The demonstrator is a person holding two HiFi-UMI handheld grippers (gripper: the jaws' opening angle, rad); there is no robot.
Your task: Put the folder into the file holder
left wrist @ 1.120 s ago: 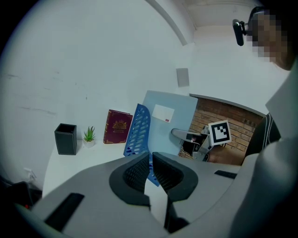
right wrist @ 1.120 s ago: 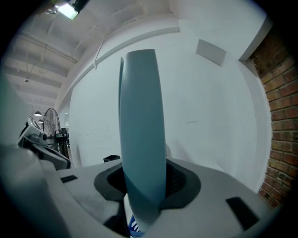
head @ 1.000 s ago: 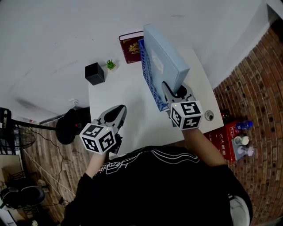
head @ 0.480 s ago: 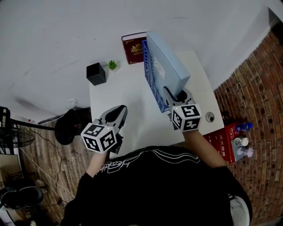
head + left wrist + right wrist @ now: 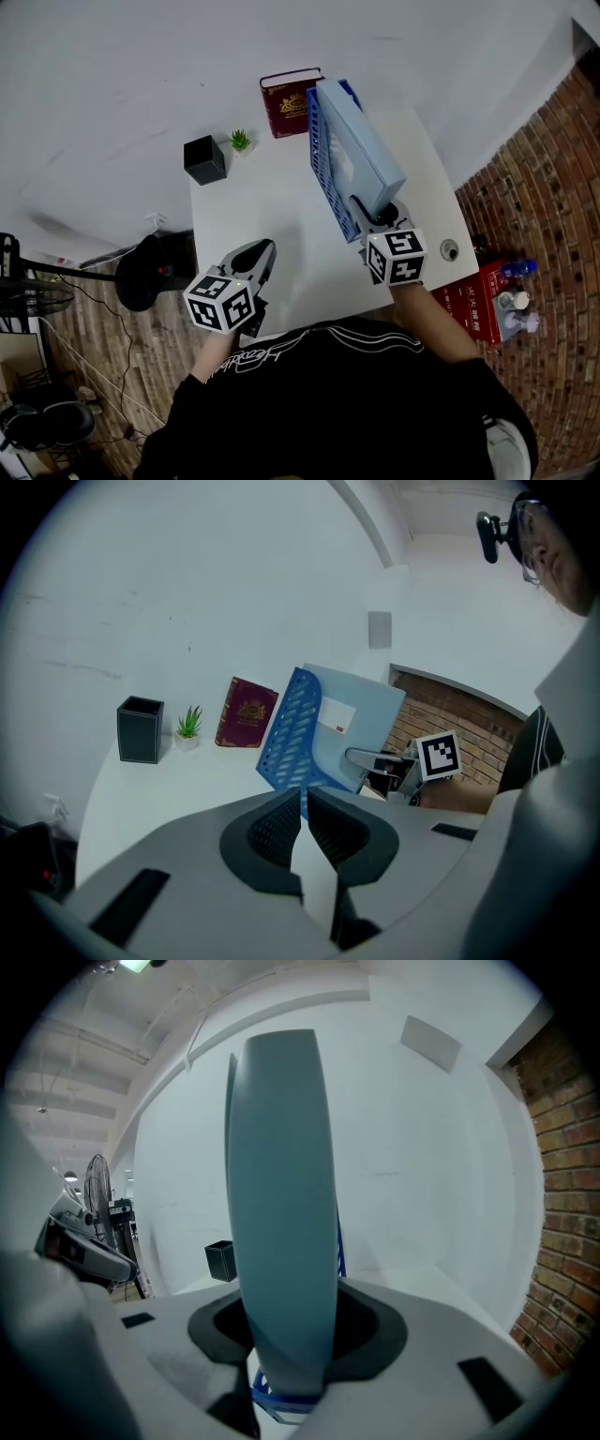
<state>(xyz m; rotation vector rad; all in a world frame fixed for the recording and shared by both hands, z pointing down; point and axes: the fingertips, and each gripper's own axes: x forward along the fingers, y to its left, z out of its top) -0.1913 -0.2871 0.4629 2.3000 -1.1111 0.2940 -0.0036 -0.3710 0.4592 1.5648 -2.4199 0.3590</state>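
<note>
A light blue folder point(image 5: 361, 150) stands on edge inside the blue perforated file holder point(image 5: 322, 159) on the white table point(image 5: 253, 211). My right gripper point(image 5: 370, 208) is shut on the folder's near lower corner. In the right gripper view the folder point(image 5: 281, 1213) fills the gap between the jaws, and the file holder's rim point(image 5: 277, 1402) shows just beneath. My left gripper point(image 5: 261, 251) hovers over the table's near left edge, shut with nothing in it. From the left gripper view, the folder point(image 5: 361, 728) leans in the file holder point(image 5: 291, 733), with the right gripper point(image 5: 370, 758) at its near end.
At the back of the table are a dark red book point(image 5: 289, 101), a small potted plant point(image 5: 241, 141) and a black pen cup point(image 5: 203, 159). On the floor to the right, beside a brick wall, a red box point(image 5: 478, 295) and some bottles stand.
The folder has sunk lower into the file holder with the right gripper still on it. The left gripper has dropped and shifted slightly right.
</note>
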